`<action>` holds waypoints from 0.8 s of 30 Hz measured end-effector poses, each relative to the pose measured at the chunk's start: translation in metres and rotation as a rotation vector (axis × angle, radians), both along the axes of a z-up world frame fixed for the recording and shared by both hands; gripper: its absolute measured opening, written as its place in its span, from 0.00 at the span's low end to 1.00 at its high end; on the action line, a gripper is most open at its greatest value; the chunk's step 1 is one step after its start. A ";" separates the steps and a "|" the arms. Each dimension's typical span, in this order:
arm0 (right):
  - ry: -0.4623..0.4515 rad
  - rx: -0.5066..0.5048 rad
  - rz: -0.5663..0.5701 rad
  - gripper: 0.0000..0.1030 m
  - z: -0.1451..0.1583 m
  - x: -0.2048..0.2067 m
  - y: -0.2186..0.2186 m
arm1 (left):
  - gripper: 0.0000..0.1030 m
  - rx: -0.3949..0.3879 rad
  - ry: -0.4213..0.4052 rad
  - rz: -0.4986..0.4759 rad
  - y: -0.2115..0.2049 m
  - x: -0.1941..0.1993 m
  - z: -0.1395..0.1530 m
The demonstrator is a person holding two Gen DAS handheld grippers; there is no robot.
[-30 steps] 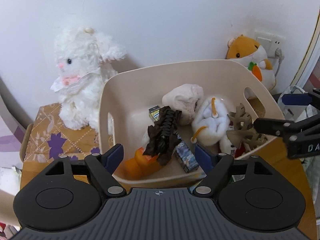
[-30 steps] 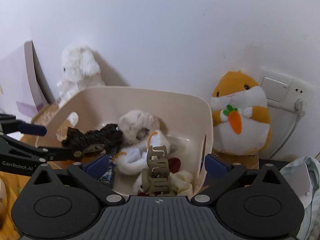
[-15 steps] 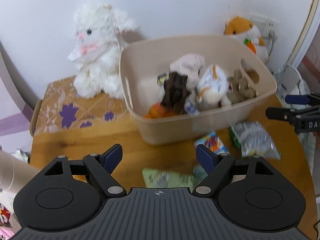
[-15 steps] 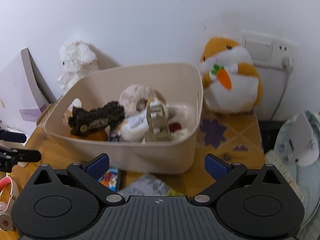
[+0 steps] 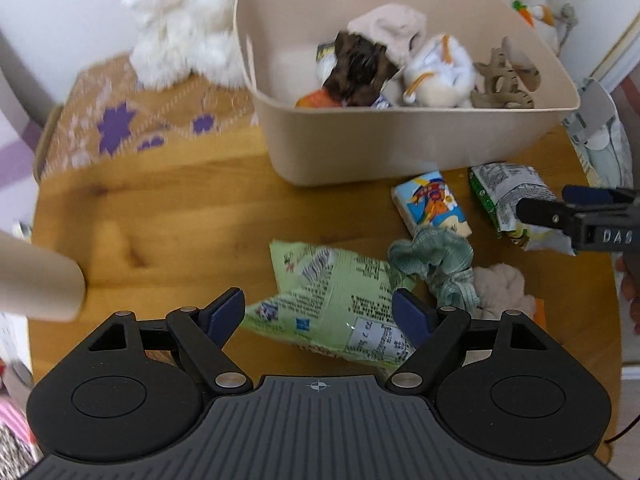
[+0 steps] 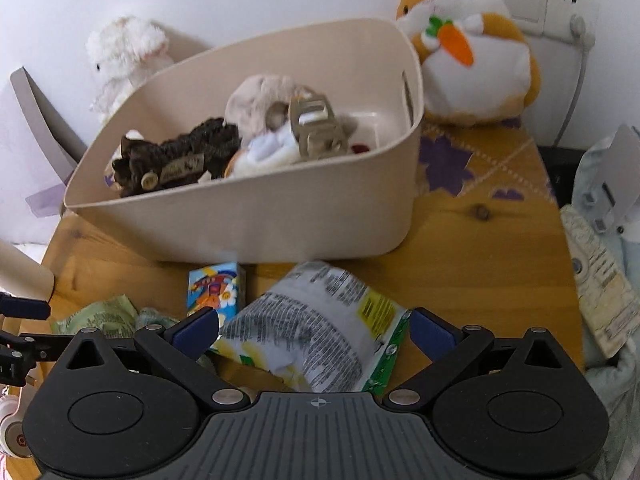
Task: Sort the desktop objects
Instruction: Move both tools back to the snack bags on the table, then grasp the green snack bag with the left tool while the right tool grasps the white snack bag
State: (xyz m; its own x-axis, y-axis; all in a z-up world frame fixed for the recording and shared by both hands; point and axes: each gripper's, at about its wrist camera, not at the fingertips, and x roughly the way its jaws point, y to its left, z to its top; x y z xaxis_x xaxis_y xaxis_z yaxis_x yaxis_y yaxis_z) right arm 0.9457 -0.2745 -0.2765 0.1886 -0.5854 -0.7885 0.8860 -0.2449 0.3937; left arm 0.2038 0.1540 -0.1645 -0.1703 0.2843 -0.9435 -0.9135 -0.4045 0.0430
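Both pairs of fingers stand wide apart and hold nothing: the left gripper [image 5: 319, 312] hangs over a light green snack bag [image 5: 332, 300] lying between its blue pads, and the right gripper [image 6: 315, 330] hangs over a grey-and-green snack bag [image 6: 316, 328] that lies between its fingers. Fine print covers both bags but is too small and blurred to read. In the left wrist view the green bag's long axis runs from just ahead of the left finger back toward the right finger. Ahead of the right gripper's left finger lies a small carton [image 6: 216, 286] with a bright cartoon picture, its long axis pointing toward the beige bin [image 6: 280, 208]; any words on it cannot be made out. Just ahead of the left gripper's right finger sits a pale green scrunchie [image 5: 434, 264], touching the carton, with a beige scrunchie [image 5: 500, 284] beside it to the right. Well ahead of both grippers on the wooden surface [image 5: 160, 208], the bin holds a dark brown knitted piece [image 6: 176, 160] with a small tag, white plush, and a tan claw hair clip [image 6: 316, 128]. On the side of the right gripper, seen from the left, the letters "DAS" show. A white plush rabbit [image 6: 124, 56] and an orange hamster plush [image 6: 472, 60] stand behind the bin.
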 end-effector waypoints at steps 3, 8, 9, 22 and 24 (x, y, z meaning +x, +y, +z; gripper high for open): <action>-0.006 0.021 -0.007 1.00 -0.006 0.003 -0.002 | 0.80 -0.008 -0.047 0.054 0.001 -0.005 -0.006; -0.027 0.052 -0.024 1.00 -0.014 0.004 -0.007 | 0.81 -0.016 -0.074 0.114 0.005 -0.009 -0.017; -0.028 0.057 -0.026 1.00 -0.015 0.004 -0.008 | 0.81 -0.021 -0.060 0.110 0.007 -0.008 -0.019; -0.019 0.086 -0.032 0.92 -0.028 0.011 -0.014 | 0.91 -0.083 0.001 0.051 0.024 -0.010 -0.047; -0.025 0.084 -0.022 0.83 -0.029 0.011 -0.014 | 0.78 -0.113 -0.033 0.056 0.024 -0.015 -0.058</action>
